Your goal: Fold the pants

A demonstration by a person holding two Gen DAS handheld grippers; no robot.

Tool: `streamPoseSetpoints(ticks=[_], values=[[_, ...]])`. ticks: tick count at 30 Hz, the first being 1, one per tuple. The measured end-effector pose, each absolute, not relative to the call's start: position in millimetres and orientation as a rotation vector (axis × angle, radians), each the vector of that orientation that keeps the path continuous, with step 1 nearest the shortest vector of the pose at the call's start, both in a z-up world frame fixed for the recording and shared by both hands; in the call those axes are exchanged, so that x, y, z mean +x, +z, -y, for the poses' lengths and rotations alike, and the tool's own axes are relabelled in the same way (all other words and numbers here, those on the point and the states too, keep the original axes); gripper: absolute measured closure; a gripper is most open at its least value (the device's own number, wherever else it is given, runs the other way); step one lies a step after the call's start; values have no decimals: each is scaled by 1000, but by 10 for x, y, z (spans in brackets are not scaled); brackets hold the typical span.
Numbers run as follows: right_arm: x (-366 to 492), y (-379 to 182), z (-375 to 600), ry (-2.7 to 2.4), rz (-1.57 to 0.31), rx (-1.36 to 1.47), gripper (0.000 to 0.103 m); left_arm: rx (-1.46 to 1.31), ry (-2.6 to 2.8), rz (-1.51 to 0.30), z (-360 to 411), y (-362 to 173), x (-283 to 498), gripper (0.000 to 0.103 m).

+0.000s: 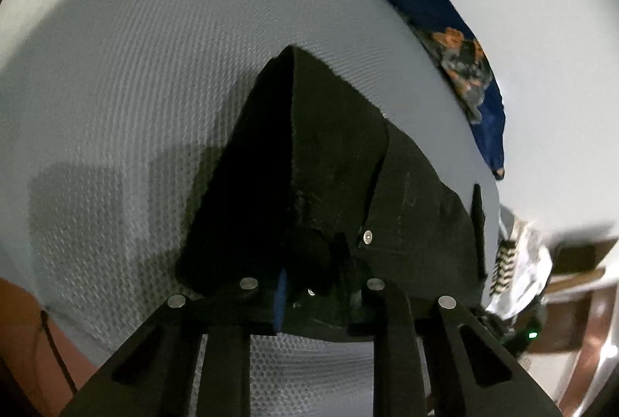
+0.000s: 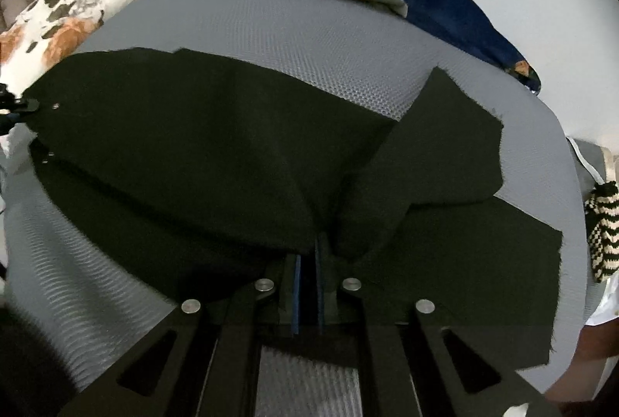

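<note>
**Black pants pinched at both ends on a mesh mattress**

A grey honeycomb-mesh mattress (image 2: pixel 309 41) is seen beneath matte black woven pants (image 2: pixel 193 154) with frayed hems, spread across it. A navy floral blanket (image 2: pixel 445 3) is bunched along the far edge, beside a white floral pillow (image 2: pixel 65 14). Pants fabric is clamped by the right gripper (image 2: pixel 308 262); the waistband near a silver rivet is clamped by the left gripper (image 1: pixel 309 285).

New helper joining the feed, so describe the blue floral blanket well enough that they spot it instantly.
Start at the grey mesh mattress that fills both views, with the black pants spread on it. Look along its far edge: the blue floral blanket lies bunched there. Its navy ground with orange flowers sets it apart from the white floral pillow beside it.
</note>
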State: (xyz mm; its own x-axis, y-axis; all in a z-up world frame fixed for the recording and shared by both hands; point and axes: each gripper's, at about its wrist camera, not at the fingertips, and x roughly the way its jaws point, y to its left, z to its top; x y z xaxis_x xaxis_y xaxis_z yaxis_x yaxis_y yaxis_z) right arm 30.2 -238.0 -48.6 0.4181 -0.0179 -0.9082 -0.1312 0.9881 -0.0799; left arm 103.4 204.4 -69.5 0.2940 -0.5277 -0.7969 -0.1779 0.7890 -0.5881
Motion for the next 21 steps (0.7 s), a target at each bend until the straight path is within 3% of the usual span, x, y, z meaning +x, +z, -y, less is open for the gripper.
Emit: streamPoseSetpoints(ticks=[12,19,21], values=[[72,-978,2195,143,-1312,-156,98,-417,-257,-1323,-1962,-904,1090,79],[122,-962,2230,151,-1325,-122,96,-317,-214,-1294,-1907,-749,985,56],[125,-958,2242,150,-1324,-108,95,-248,-210,-1265,-1894,-627,925,54]])
